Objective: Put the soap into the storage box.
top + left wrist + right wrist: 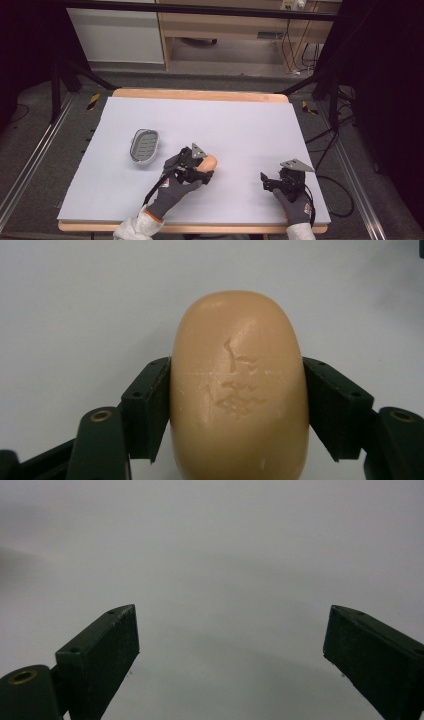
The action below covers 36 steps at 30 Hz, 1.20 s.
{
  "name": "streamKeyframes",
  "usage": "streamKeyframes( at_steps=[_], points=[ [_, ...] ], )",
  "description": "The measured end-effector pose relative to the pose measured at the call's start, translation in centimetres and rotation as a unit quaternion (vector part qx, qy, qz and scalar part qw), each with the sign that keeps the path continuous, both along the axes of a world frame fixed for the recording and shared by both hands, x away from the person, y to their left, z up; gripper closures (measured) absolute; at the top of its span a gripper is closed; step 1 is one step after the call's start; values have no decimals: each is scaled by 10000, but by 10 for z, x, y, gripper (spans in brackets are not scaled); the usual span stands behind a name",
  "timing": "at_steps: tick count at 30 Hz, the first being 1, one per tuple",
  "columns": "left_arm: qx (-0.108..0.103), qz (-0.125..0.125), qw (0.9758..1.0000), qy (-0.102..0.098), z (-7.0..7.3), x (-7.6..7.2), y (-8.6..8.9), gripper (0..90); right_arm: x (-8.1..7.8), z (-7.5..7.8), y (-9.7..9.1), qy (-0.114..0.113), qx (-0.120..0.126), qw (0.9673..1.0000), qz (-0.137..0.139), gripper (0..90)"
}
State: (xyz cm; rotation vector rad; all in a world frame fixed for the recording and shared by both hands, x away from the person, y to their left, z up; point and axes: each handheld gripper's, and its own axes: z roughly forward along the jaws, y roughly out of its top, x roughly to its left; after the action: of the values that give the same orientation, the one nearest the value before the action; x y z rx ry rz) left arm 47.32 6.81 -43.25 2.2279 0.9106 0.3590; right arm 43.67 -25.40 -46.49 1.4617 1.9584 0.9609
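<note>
My left tool (237, 405) is clamped on a tan bar of soap (239, 390), one black jaw pressed to each long side; the bar's near end runs off the bottom edge of the left tool view, so I cannot see how deep it sits. Its top face carries shallow scratched marks I cannot read. In the high view the soap (208, 162) pokes out beyond my left tool (196, 169), mostly covered by the tool's body and grey plate, and I cannot tell whether it rests on the white table (240, 125) or hangs just above it. My right tool (230, 645) has its jaws spread wide with bare table between them; in the high view it (265, 181) lies well off to the right of the soap. Farther off, beyond and left of my left tool, sits a small grey soap dish (144, 145) with a slotted floor
</note>
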Motion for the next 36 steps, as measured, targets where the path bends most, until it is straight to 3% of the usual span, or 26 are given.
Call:
streamKeyframes(
  at_steps=[10, 22, 36],
  points=[
    [-197, 107, 9997, -51, 12, -5, 26, 315, 0, 0, 0, 6, -11, 10000, -28, 78],
    [-311, 287, 9991, -76, 13, -10, 53, 315, 1, -1, 0, 9, -29, 10000, -22, 78],
    [-603, 673, 9957, -209, 30, -14, 96, 315, -1, -1, 1, -16, -48, 10000, 29, 78]
  ],
)
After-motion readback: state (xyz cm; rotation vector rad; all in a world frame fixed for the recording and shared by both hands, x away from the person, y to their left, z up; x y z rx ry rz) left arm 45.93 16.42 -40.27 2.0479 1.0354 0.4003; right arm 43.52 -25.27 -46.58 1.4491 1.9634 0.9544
